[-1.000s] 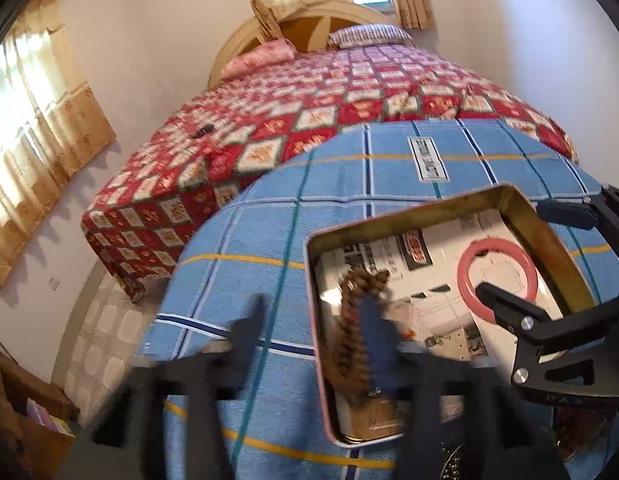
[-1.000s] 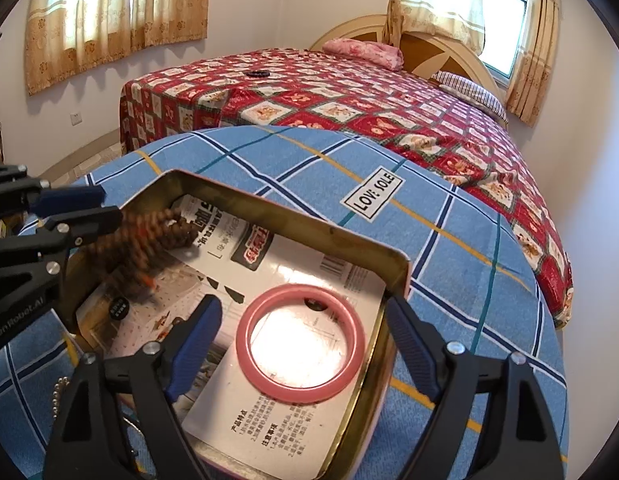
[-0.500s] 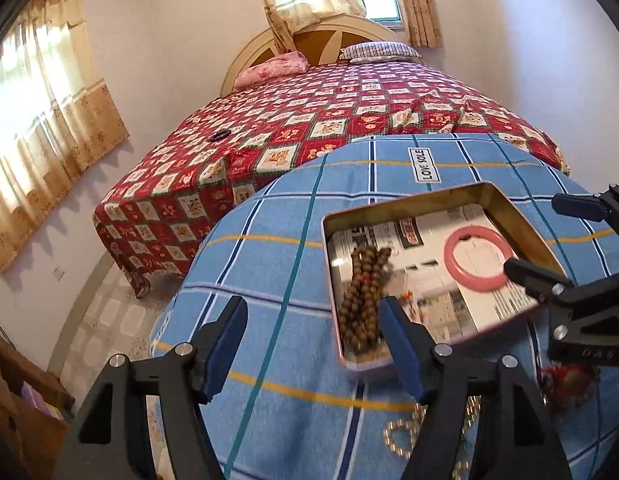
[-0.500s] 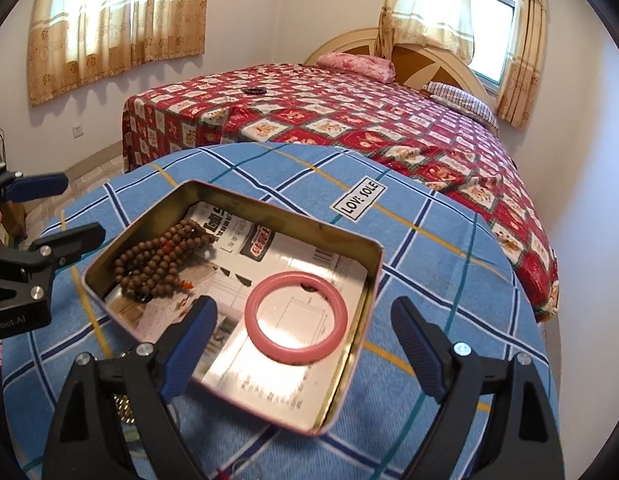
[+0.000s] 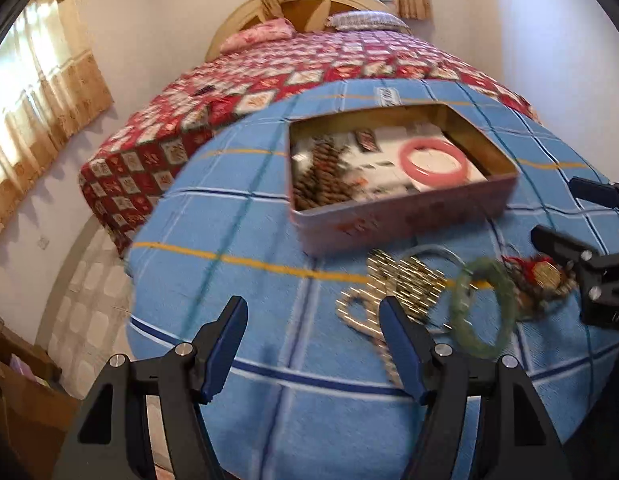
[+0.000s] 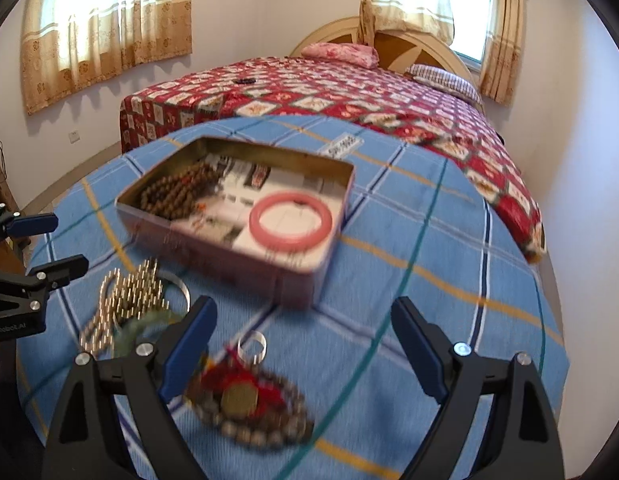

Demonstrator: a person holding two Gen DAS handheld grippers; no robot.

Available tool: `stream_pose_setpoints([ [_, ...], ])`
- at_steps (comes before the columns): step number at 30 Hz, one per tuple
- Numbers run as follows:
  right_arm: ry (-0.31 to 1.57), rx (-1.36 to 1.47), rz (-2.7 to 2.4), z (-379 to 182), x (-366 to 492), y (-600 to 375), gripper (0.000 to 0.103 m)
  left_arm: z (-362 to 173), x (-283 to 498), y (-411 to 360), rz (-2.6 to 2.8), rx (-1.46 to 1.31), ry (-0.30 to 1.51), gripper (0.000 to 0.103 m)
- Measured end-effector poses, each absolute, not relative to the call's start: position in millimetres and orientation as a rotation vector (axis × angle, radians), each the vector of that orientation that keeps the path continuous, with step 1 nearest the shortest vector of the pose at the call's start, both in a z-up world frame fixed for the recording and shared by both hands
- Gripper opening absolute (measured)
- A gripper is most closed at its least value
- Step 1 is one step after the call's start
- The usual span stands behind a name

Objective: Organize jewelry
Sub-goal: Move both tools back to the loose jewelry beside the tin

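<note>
Our left gripper (image 5: 311, 344) and right gripper (image 6: 303, 326) both stand wide apart, holding nothing. Near the left one's tips lie a gold chain (image 5: 393, 292) and green bangle (image 5: 483, 308); between the right one's fingers sits a blurred bead bracelet, perhaps with a coin (image 6: 249, 404). Beyond on the blue cloth (image 6: 421, 240), the tin (image 6: 237, 252) holds a pink bangle (image 6: 290, 221) and brown beads (image 6: 177, 192).

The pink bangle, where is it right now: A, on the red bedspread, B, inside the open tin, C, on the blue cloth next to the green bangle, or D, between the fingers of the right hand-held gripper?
B: the pink bangle lies flat on the printed paper inside the open tin, beside the brown bead string.
</note>
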State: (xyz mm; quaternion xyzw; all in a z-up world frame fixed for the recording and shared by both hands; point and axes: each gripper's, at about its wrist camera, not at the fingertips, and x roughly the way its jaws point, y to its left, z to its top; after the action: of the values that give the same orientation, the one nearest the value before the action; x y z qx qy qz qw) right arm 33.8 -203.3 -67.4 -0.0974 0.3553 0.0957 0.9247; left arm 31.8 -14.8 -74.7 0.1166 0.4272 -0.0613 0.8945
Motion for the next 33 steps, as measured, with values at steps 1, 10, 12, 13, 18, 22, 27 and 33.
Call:
stream_pose_setpoints([
  [1, 0.731, -0.199, 0.194, -70.1, 29.0, -203.9, 0.091, -76.6, 29.1, -19.2, -0.141, 0.241, 0.895, 0.069],
  [10, 0.722, -0.179, 0.181, -75.5, 20.4, -213.4, 0.093, -98.7, 25.1, -30.7, -0.145, 0.298, 0.931, 0.069],
  [12, 0.722, -0.178, 0.178, -76.8, 20.1, -214.3, 0.093, -100.8, 31.0, -24.3, -0.106, 0.322, 0.933, 0.069],
  [13, 0.723, -0.181, 0.175, -78.2, 19.9, -214.6, 0.093, -102.2, 34.3, -18.9, -0.088, 0.322, 0.939, 0.069],
  [18, 0.734, -0.188, 0.162, -84.5, 21.0, -216.1, 0.093, -103.9, 48.5, 10.9, -0.036, 0.272, 0.938, 0.069],
  [22, 0.731, -0.198, 0.154, -86.7, 18.4, -218.0, 0.093, -103.8, 50.6, 13.6, -0.039, 0.27, 0.928, 0.069],
  [27, 0.736, -0.174, 0.137, -85.5, 13.7, -231.9, 0.091, -103.1, 48.2, 2.4, -0.099, 0.292, 0.907, 0.062],
  [33, 0.747, -0.17, 0.169, -86.8, 8.7, -231.7, 0.079, -104.9, 47.4, -4.2, -0.169, 0.285, 0.912, 0.02],
])
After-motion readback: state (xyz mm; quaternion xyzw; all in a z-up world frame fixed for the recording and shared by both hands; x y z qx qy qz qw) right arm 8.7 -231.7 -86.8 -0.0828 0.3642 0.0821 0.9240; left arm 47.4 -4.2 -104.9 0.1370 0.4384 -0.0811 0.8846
